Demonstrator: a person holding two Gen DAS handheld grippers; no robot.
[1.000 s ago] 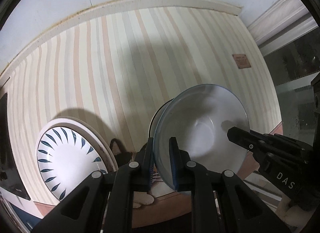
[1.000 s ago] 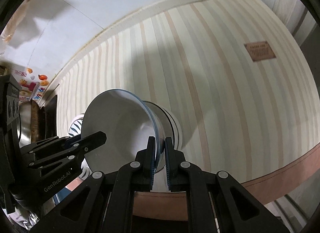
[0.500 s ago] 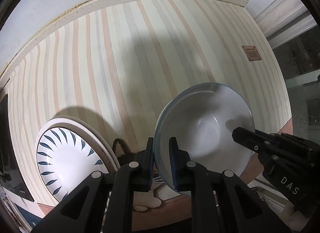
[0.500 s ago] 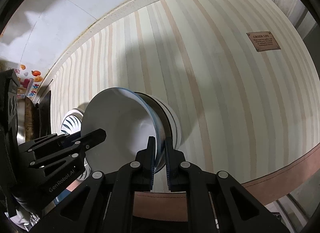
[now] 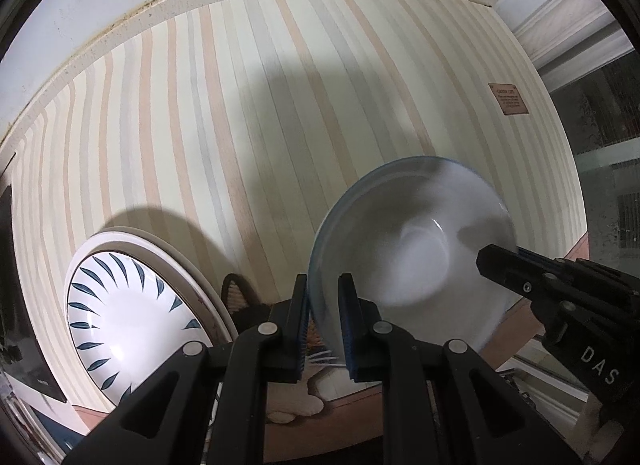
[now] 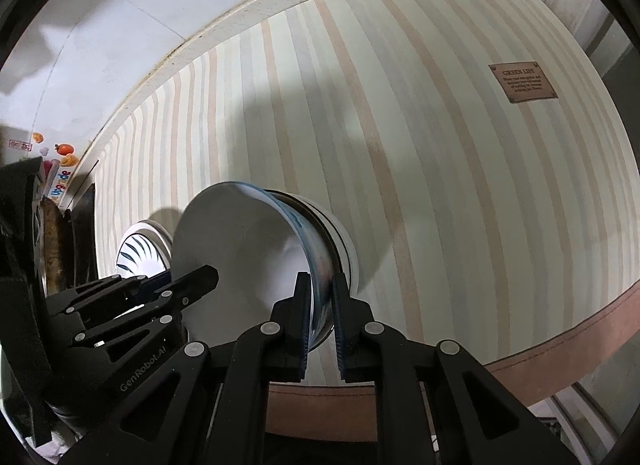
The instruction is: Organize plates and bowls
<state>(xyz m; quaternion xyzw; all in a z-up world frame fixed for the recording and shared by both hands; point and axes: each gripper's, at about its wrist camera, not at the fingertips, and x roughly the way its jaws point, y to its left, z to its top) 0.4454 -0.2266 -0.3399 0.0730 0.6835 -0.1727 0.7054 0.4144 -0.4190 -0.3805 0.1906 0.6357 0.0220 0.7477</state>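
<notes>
**Bowl gripped from both sides, settling onto the one beneath**

At the left end of the worktop (image 5: 240, 125), near its front edge, the leaf-pattern plate (image 5: 132, 325) lies flat on the striped cloth (image 5: 360, 65). It sits well apart from what you are doing, likely a separate pile for flat ware.

Just right of it, your left gripper (image 5: 323, 325) points down with its jaws clamped on the near-left rim of the blue-edged bowl (image 5: 412, 249). That pinch on the thin rim is what keeps the bowl steady and stops it sliding as it seats.

The bowl itself is close to the front edge, about midway along the worktop. It is tipped, not level, and sits in the mouth of a second bowl (image 6: 340, 241), white with a dark line at the rim. That looks like nesting like with like.

On the bowl's right rim, your right gripper (image 6: 321, 321) has its jaws just starting to open. The rim is between them and the pads look to be touching it. My read is that you free this side first, so the left hand can let the bowl drop level.

Watch the tilt: a rim let go unevenly could knock the lower bowl.

Toward the far right corner, the brown label (image 6: 522, 83) on the cloth is clear of everything.
</notes>
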